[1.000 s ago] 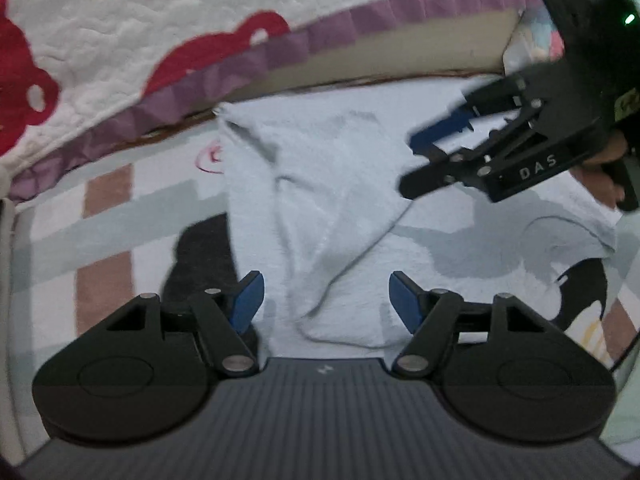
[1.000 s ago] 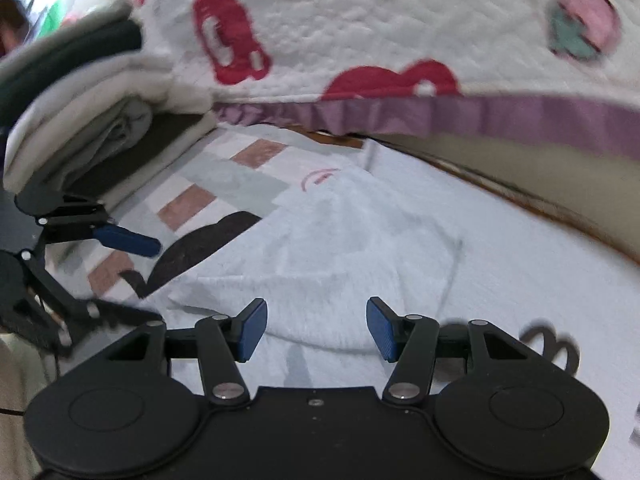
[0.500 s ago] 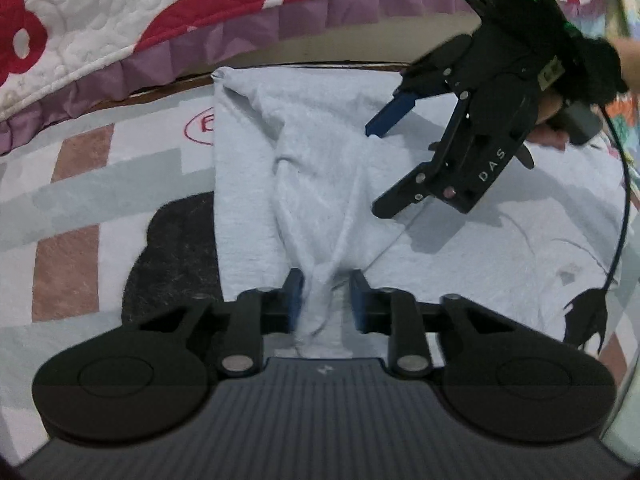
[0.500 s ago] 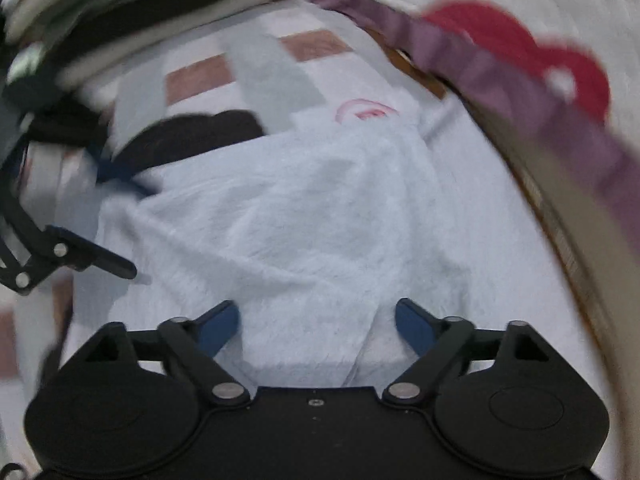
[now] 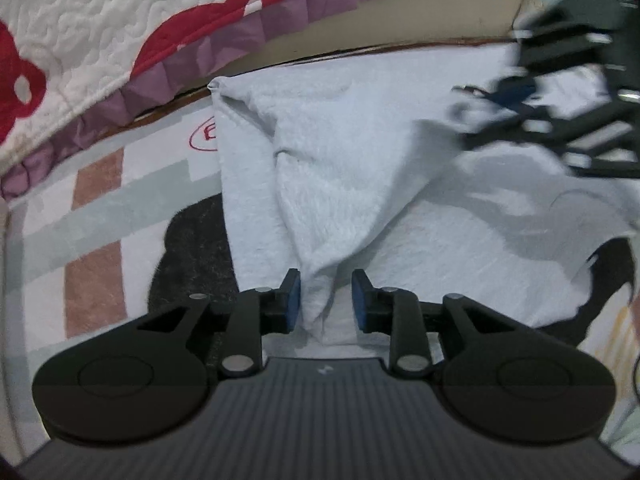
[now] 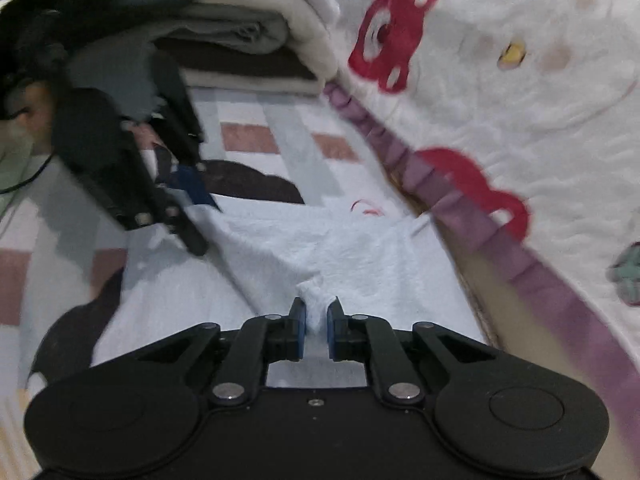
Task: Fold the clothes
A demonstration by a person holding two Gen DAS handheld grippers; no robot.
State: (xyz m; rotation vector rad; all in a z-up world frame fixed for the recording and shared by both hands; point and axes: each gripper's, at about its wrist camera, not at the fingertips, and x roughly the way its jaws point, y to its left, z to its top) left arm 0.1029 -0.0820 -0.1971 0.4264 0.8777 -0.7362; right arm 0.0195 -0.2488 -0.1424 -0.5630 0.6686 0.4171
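Observation:
A pale blue fleecy cloth point(image 5: 340, 168) lies spread on a patterned mat, close to the edge of a quilt. My left gripper point(image 5: 326, 300) is shut on a bunched fold at its near edge. In the right wrist view, the left gripper point(image 6: 206, 228) shows blurred at the left, with the cloth rising up to its fingers. My right gripper point(image 6: 316, 316) is shut on a pinched tuft of the cloth's point(image 6: 360, 248) other end. The right gripper point(image 5: 468, 116) appears blurred at the upper right of the left wrist view. The cloth stretches in a ridge between the two grippers.
A white quilt point(image 5: 120, 32) with red shapes and a purple frill point(image 6: 460, 200) borders the far side. A stack of folded clothes point(image 6: 248, 32) sits at the back left. The mat point(image 5: 92, 240) has brown and grey squares and a black patch. A hand point(image 6: 32, 112) holds the left gripper.
The right gripper was open over the cloth and has now shut on its edge. The left gripper shut on the near fold half a second ago and still holds it. The cloth is now pulled into a ridge.

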